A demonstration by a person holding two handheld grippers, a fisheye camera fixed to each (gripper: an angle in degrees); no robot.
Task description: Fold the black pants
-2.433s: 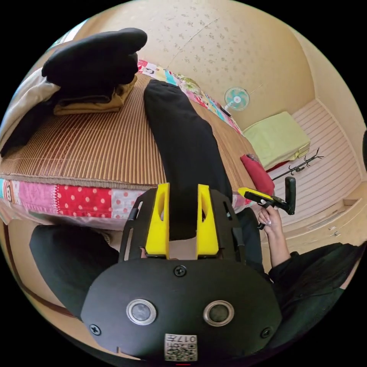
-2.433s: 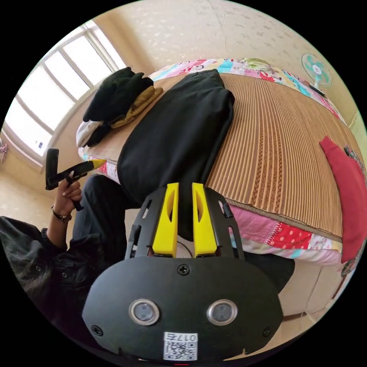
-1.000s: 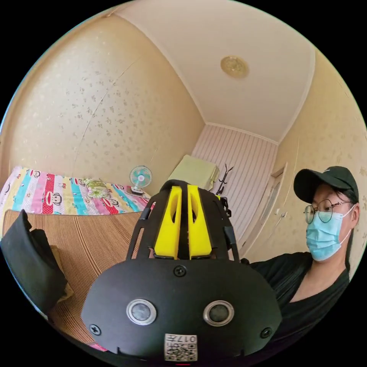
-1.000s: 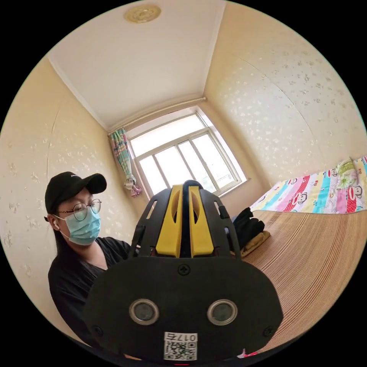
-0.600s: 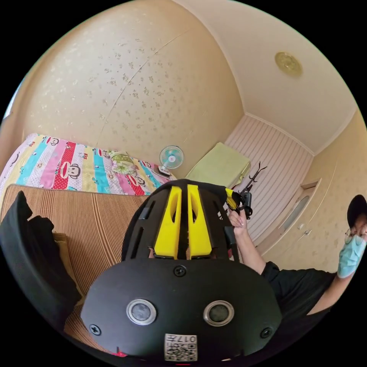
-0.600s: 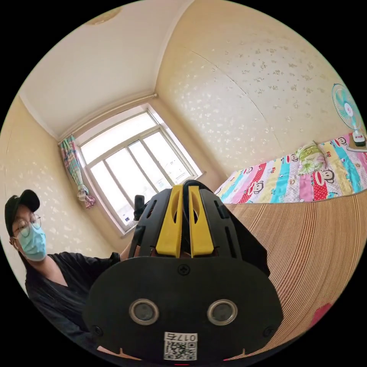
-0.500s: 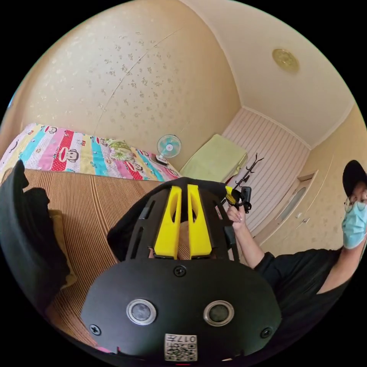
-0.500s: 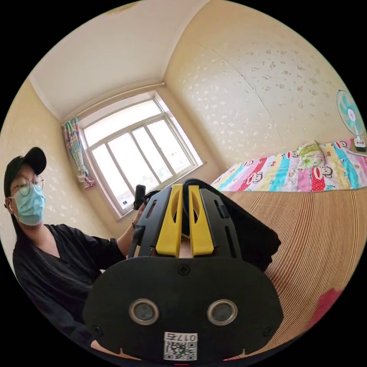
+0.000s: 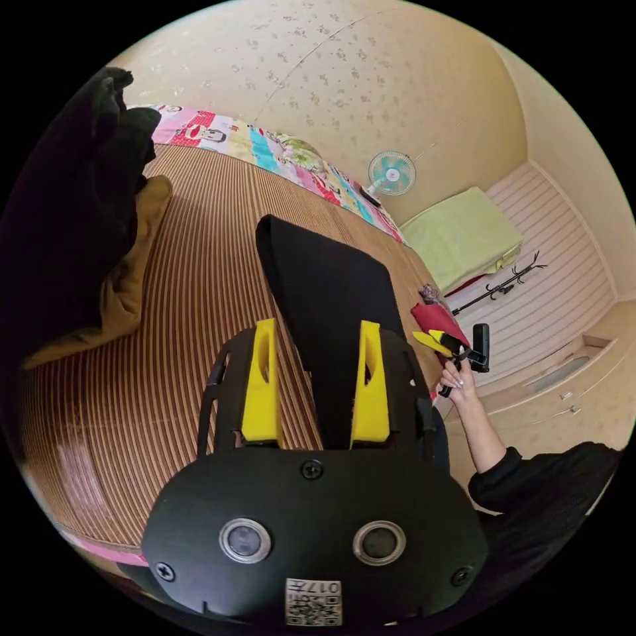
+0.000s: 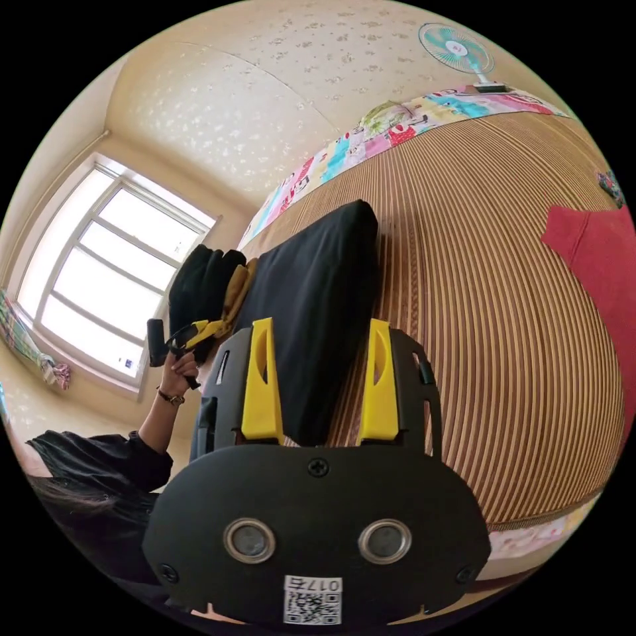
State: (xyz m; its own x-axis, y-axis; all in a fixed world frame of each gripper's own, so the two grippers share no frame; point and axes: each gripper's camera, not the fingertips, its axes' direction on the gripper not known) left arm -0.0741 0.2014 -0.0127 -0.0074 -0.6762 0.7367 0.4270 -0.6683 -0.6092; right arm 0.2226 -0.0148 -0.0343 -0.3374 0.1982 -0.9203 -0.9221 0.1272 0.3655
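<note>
The black pants (image 9: 324,291) lay folded into a long, narrow slab on the striped straw mat (image 9: 199,278) that covered the bed, with the near end of the slab between your two tools. In the left gripper view, your left gripper (image 9: 315,384) had its yellow jaws spread wide and released, the cloth passing between them but not pinched. In the right gripper view, your right gripper (image 10: 319,381) was likewise spread apart and holding nothing, its jaws set to either side of the near end of the pants (image 10: 311,298). Each view also caught the other tool held in your other hand at the far side of the pants, though its jaws were too small there to judge. To your left on the mat sat a pile of folded clothes (image 9: 86,218), dark pieces over a mustard one. To your right lay a red garment (image 10: 596,258). A patterned bedsheet (image 10: 371,139) ran along the wall, and a small fan (image 9: 391,173) stood at its end. Judging from the layout, you had just set down a lengthwise-to-half fold and let go. The next move would likely call for closing both tools on the near end and carrying it over once more, keeping the edges level so the layers do not slide.
</note>
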